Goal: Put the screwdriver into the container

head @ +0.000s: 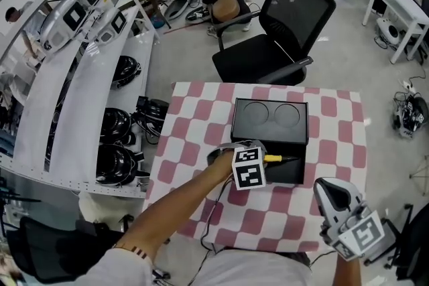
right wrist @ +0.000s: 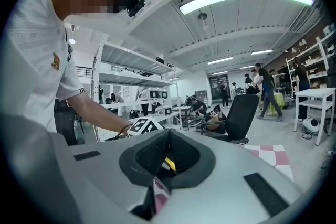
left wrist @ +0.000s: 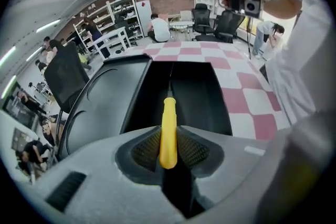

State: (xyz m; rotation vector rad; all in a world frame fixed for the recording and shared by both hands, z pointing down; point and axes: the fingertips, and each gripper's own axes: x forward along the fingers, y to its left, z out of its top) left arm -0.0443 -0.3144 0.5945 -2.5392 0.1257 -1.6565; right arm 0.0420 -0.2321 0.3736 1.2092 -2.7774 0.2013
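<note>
My left gripper (head: 258, 159) is shut on the yellow handle of the screwdriver (head: 273, 159). It holds the tool over the open compartment of the black container (head: 295, 174) on the checkered cloth. In the left gripper view the yellow handle (left wrist: 168, 131) sits squeezed between the pads, and its thin shaft points down into the container's dark tray (left wrist: 197, 94). My right gripper (head: 333, 189) hangs raised at the table's near right corner, away from the container. Its jaws stand a little apart with nothing between them, and cloth shows through the gap (right wrist: 167, 162).
The container's lid part (head: 270, 117) has two round recesses. A pink-and-white checkered cloth (head: 194, 117) covers the small table. A black office chair (head: 281, 30) stands beyond the table. White shelving with black helmets (head: 117, 144) runs along the left. People sit and walk farther back.
</note>
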